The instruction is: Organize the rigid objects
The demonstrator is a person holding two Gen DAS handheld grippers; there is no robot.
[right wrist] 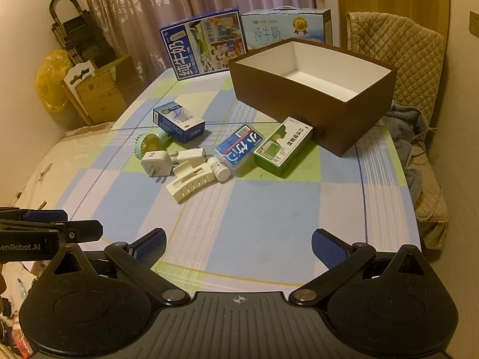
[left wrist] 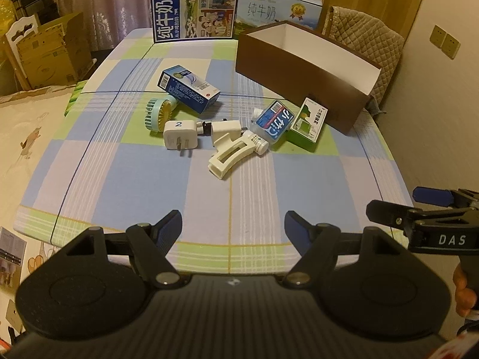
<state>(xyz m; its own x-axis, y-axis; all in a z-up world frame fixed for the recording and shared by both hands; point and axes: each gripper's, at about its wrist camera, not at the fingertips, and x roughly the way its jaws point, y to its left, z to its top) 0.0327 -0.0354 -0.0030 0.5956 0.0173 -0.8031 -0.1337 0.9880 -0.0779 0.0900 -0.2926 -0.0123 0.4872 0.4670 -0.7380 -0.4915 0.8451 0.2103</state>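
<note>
Several small items lie mid-table: a blue medicine box, a teal mini fan, a white plug marked 2, a cream hair claw, a small white bottle, a blue clear case and a green box. An empty brown box stands behind them. My left gripper and right gripper hover open over the near edge, both empty.
Two milk cartons stand at the table's far edge. A quilted chair is at the right, cardboard boxes at the left. The checked tablecloth lies bare between grippers and items.
</note>
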